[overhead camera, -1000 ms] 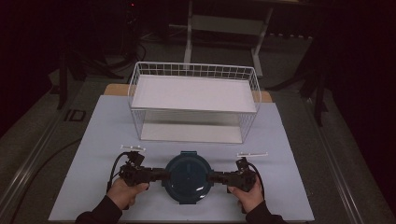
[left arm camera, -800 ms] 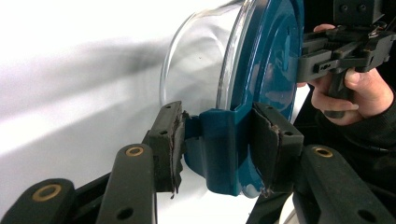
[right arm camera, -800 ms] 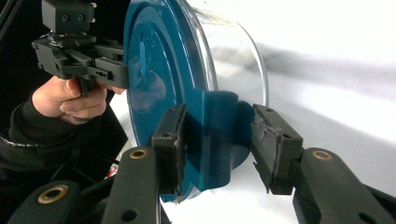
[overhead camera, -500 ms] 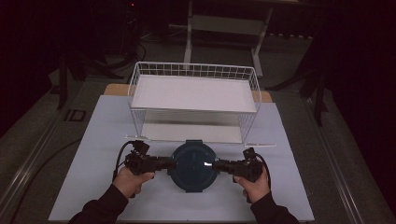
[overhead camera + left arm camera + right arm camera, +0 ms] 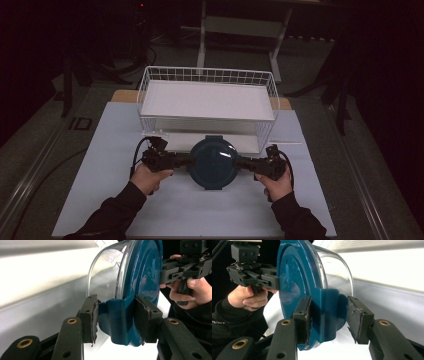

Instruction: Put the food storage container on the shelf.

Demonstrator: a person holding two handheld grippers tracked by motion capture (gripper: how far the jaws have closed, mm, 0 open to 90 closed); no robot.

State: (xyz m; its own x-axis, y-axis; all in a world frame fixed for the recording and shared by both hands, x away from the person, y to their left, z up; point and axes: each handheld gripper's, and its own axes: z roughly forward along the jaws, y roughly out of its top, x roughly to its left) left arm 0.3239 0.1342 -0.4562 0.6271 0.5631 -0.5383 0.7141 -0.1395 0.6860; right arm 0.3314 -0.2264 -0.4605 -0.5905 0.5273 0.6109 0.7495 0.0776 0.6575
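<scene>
A round clear glass container with a teal lid point(image 5: 213, 161) hangs between my two grippers, just in front of the wire basket point(image 5: 207, 75). My left gripper point(image 5: 191, 160) is shut on the teal latch tab at the container's left side. In the left gripper view its pads point(image 5: 91, 315) press that tab point(image 5: 116, 315) from both sides. My right gripper point(image 5: 236, 162) is shut on the opposite tab point(image 5: 328, 312). The lid point(image 5: 294, 277) faces up, with the glass bowl point(image 5: 337, 267) under it. Each gripper view shows the other hand and its gripper point(image 5: 185, 265) point(image 5: 252, 275) beyond the lid.
The white wire basket holds a white flat shelf point(image 5: 207, 100) and stands at the far middle of the pale table mat point(image 5: 200, 210). Dark floor and stand legs point(image 5: 202, 30) surround the table.
Both hands have carried the container away from the person, toward the basket, and a little upward. The grips on both tabs look the same.
</scene>
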